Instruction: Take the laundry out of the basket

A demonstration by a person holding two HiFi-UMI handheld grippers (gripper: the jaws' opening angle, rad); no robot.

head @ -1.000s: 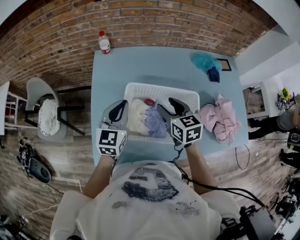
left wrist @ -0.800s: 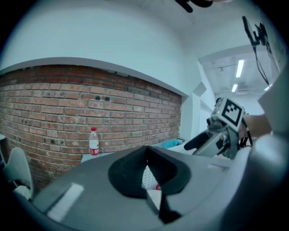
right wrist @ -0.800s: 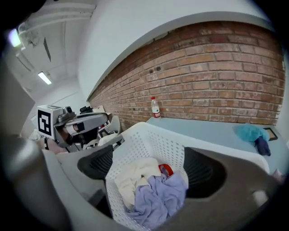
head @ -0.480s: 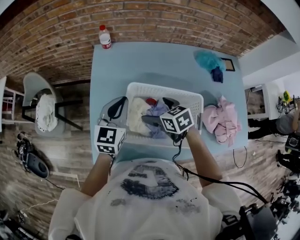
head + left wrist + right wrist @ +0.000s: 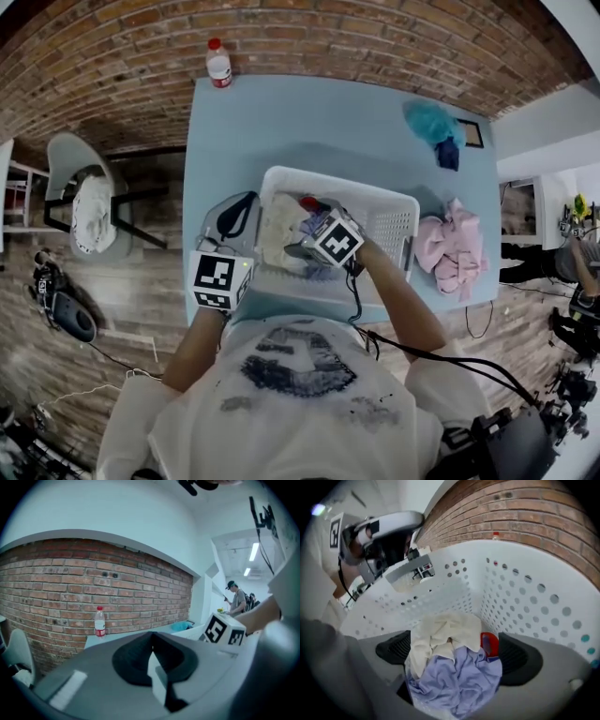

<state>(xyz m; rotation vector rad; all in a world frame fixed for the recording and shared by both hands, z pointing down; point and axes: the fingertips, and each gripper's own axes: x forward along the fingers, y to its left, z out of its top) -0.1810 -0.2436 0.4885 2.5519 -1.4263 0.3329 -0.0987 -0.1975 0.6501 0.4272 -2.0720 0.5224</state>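
The white perforated basket (image 5: 398, 208) stands on the light blue table (image 5: 281, 122). Inside lie a lavender cloth (image 5: 454, 674), a cream cloth (image 5: 443, 632) and a small red item (image 5: 489, 644). My right gripper (image 5: 305, 236) is lowered into the basket, and in the right gripper view (image 5: 454, 656) its jaws stand wide open on either side of the lavender and cream cloths, with the pads apart from them. My left gripper (image 5: 239, 212) hovers just outside the basket's left wall, shut and empty (image 5: 152, 651).
A pink laundry pile (image 5: 450, 251) lies on the table right of the basket; a teal cloth (image 5: 429, 120) with a dark blue piece (image 5: 448, 155) lies at the far right. A bottle (image 5: 218, 64) stands at the back left corner. A chair (image 5: 84, 202) stands left of the table.
My right gripper has swung left and down from above the basket's front rim into the basket, over the laundry, and its jaws have spread. The left gripper has barely moved.
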